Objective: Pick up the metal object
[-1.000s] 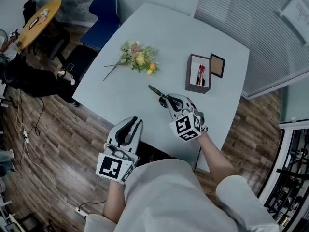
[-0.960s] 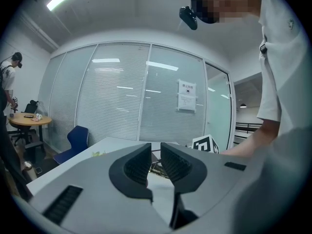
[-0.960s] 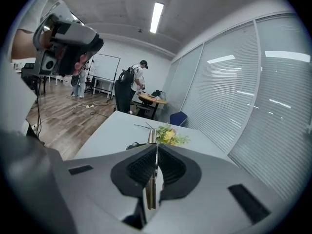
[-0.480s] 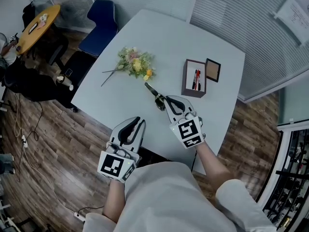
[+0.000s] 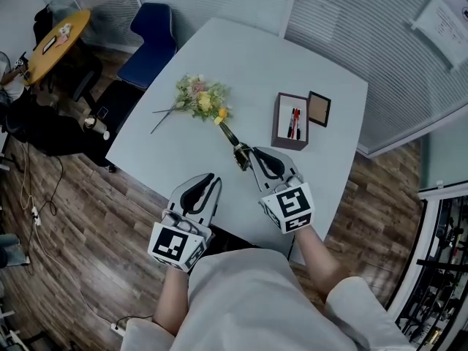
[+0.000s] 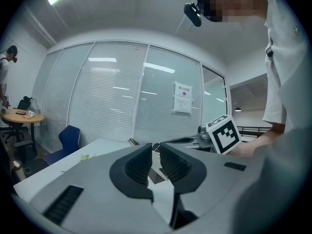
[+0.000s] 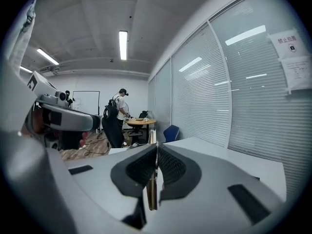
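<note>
One light grey table (image 5: 248,72) takes up the middle of the head view, standing on a wood-pattern floor (image 5: 80,218). Beyond its far left corner stands a blue chair (image 5: 150,39), and further left a round yellow table (image 5: 51,42).

Left gripper (image 5: 213,180): positioned over the near edge of the table. Its jaws stand slightly apart with a narrow gap, and nothing sits between them.

Right gripper (image 5: 245,159): positioned over the table, to the right of the left gripper. Its jaws are pressed together on the metal object (image 5: 232,143).

A bunch of flowers (image 5: 201,99) lies on the table with its stems to the left. A brown open box (image 5: 289,142) stands to the right of the flowers, with a small picture frame (image 5: 319,109) just beside its far right corner.

The metal object is thin and elongated. It runs edge-on between the right pads and projects past the jaw tips, with its free end close to the flowers. Red and dark pens (image 5: 295,122) lie inside the box.
</note>
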Available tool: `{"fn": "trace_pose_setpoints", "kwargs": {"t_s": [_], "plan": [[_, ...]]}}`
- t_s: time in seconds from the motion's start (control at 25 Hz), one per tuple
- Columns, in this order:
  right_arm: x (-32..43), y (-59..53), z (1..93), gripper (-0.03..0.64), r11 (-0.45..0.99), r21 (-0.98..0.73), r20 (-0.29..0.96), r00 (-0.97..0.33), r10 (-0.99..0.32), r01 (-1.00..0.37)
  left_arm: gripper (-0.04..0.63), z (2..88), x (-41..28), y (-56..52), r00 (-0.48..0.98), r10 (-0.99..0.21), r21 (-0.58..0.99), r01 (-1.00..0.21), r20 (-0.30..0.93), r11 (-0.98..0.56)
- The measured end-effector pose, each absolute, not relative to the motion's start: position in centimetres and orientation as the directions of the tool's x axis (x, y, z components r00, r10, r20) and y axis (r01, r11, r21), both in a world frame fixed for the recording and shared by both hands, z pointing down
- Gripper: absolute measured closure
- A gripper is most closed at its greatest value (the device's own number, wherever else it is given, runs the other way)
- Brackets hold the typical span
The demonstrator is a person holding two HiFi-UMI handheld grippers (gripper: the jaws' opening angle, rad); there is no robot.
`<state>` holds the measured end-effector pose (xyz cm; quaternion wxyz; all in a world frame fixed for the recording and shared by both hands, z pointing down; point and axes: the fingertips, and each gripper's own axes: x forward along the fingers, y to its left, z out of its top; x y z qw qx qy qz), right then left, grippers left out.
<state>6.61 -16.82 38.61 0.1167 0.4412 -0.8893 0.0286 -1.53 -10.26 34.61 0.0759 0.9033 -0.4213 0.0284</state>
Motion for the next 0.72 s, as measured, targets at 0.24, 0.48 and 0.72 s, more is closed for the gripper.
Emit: {"fn": "trace_pose_setpoints", "kwargs": {"t_s": [0.24, 0.48, 0.72], "plan": [[7.0, -16.2, 37.3, 0.603, 0.591, -0.017, 0.198, -0.582, -0.789, -0.806, 0.532, 34.4, -0.9, -10.6, 0.652, -0.75, 0.113, -0.758, 0.112, -0.643], [6.9, -15.7, 36.3, 0.603, 0.581, -0.055, 0.176, -0.581, -0.795, -0.812, 0.538, 34.3, -0.9, -11.1, 0.647, -0.755, 0.112, -0.762, 0.104, -0.638], [6.8, -15.3, 35.8, 0.603, 0.584, -0.105, 0.157, -0.593, -0.79, -0.805, 0.547, 34.6, -1.4, -11.3, 0.632, -0.766, 0.11, -0.774, 0.112, -0.623]]}}
